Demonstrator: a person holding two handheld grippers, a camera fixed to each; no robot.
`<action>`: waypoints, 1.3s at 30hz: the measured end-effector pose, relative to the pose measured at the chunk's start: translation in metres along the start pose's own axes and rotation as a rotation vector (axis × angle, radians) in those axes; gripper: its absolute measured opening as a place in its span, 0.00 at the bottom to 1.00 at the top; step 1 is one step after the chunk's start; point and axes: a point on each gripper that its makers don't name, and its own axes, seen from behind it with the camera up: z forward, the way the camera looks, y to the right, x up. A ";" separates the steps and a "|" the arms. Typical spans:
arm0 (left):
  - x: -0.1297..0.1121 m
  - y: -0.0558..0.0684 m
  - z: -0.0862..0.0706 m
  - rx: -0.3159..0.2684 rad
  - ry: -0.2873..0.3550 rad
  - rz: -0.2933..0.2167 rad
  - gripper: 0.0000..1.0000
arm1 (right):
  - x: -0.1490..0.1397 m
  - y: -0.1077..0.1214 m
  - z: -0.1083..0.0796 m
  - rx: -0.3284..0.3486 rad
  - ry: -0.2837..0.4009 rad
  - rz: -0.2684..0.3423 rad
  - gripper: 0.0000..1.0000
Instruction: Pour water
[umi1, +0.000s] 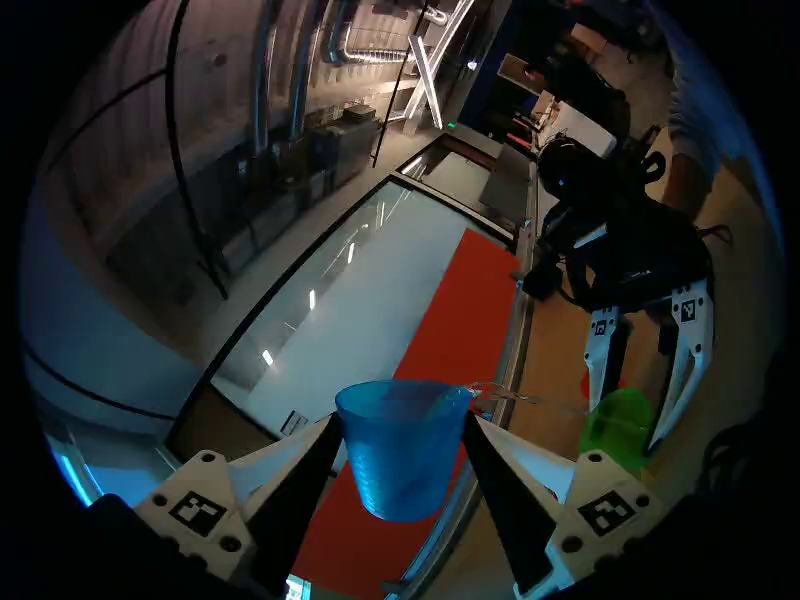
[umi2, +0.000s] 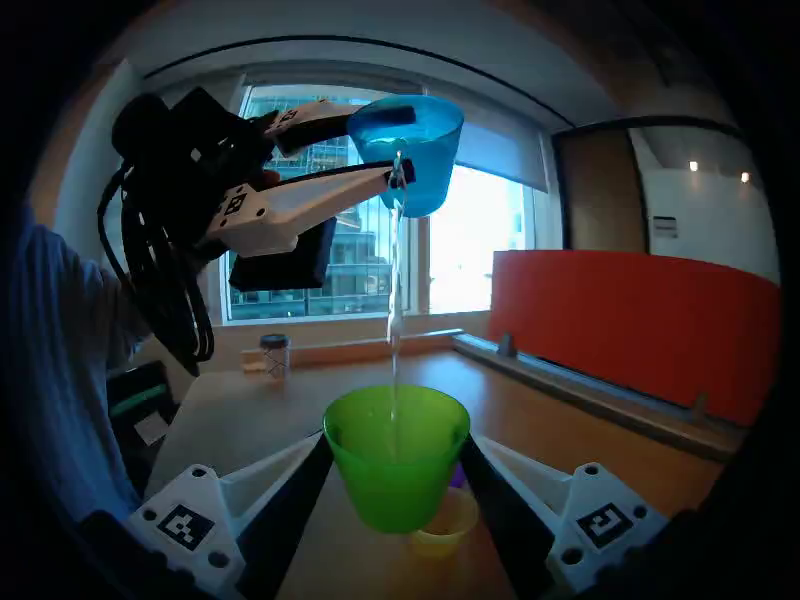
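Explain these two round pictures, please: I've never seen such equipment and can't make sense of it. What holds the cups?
No robot here: a person holds a two-finger claw in each hand, and a fisheye camera rides on each claw, looking forward along it. The left gripper view comes from the left claw, which grips a tilted blue cup. The right gripper view comes from the right claw, which grips a green cup. A thin stream of water falls from the blue cup into the green one. Below, on the wooden table, stand a yellow cup and, farther off, a small jar.
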 end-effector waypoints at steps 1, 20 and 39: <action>0.000 0.000 0.000 0.001 0.000 0.004 0.86 | 0.000 0.000 0.000 0.000 0.000 -0.001 0.90; 0.007 -0.003 0.002 0.004 0.004 0.072 0.86 | 0.004 0.002 -0.001 -0.009 0.007 -0.003 0.90; 0.010 -0.005 0.001 0.010 0.000 0.144 0.86 | 0.007 0.004 -0.003 -0.012 0.008 -0.008 0.90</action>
